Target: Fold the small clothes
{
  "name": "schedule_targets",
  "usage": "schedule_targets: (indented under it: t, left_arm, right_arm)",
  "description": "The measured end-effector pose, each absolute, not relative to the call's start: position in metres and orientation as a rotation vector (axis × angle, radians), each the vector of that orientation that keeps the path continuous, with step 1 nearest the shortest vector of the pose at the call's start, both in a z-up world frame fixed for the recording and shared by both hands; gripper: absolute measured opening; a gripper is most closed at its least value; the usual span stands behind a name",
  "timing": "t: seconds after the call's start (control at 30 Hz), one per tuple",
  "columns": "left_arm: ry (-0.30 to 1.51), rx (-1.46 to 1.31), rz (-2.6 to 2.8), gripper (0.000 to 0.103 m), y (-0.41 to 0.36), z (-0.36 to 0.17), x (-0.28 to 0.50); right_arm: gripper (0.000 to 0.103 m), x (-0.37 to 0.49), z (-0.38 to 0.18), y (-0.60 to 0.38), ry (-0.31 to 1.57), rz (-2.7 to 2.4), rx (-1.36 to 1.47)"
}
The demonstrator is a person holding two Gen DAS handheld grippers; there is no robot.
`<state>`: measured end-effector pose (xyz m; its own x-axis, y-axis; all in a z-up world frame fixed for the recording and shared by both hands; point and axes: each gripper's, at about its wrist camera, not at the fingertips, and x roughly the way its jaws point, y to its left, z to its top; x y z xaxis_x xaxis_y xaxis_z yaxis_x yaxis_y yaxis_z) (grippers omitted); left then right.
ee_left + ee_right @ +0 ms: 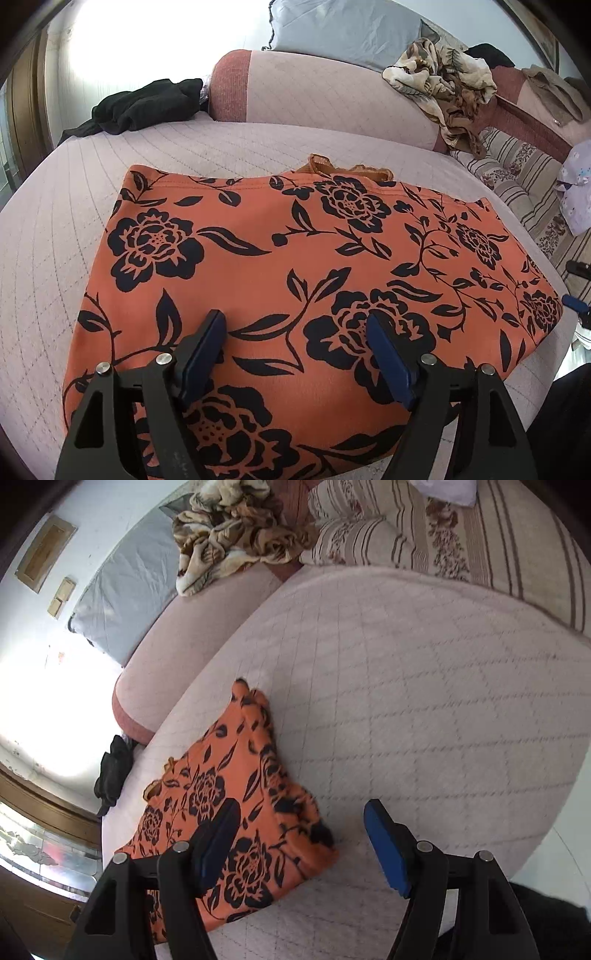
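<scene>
Left hand-held gripper [295,332] wide, empty | right hand-held gripper [301,821] wide, empty | orange garment [295,251] (black flowers) folded flat on bed [55,229]

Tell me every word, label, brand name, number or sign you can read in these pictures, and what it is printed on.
None can be read.
Orange garment with black flower print: pattern only, no lettering.
Two framed wooden plaques on the white wall: too blurred to tell whether they carry text.
Faint marks on the black left gripper arm: too small to read.
</scene>
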<state>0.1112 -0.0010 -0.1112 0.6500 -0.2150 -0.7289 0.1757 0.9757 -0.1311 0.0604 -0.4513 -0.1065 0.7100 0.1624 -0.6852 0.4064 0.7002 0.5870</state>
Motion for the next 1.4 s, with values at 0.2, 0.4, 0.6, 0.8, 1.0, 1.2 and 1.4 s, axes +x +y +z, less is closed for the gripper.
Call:
schedule_targets:
  t: [0.2,0.4,0.6,0.8,1.0,1.2,1.4]
  left_arm:
    - [0.826,-0.028,-0.218,0.081,-0.004,-0.113,0.113]
    - [0.816,-0.009,-0.219,0.082,-0.006,-0.114,0.112]
    - [0.813,-0.011,-0.214,0.084,-0.008,-0.115,0.116]
    - [0.816,-0.009,-0.215,0.084,-0.006,-0.115,0.116]
    - [0.824,-0.024,-0.218,0.084,-0.003,-0.110,0.110]
    - [0.773,-0.269,-0.215,0.084,0.053,-0.069,0.070]
    - [0.995,-0.506,-0.034,0.008,0.125,-0.113,0.058]
  right_arm:
    - [0.073,0.159,-0.102,-0.452,0.855,0.116,0.718]
    - [0.035,0.254,-0.146,-0.429,1.061,0.221,0.620]
    - [0.013,0.260,-0.125,-0.416,0.988,0.084,0.436]
    - [0.055,0.241,-0.122,-0.437,0.943,-0.029,0.492]
    - [0.066,0.187,-0.070,-0.395,0.838,0.130,0.458]
    - [0.072,0.155,-0.118,-0.356,0.962,0.210,0.485]
    - [0.072,0.138,-0.124,-0.356,0.917,0.224,0.516]
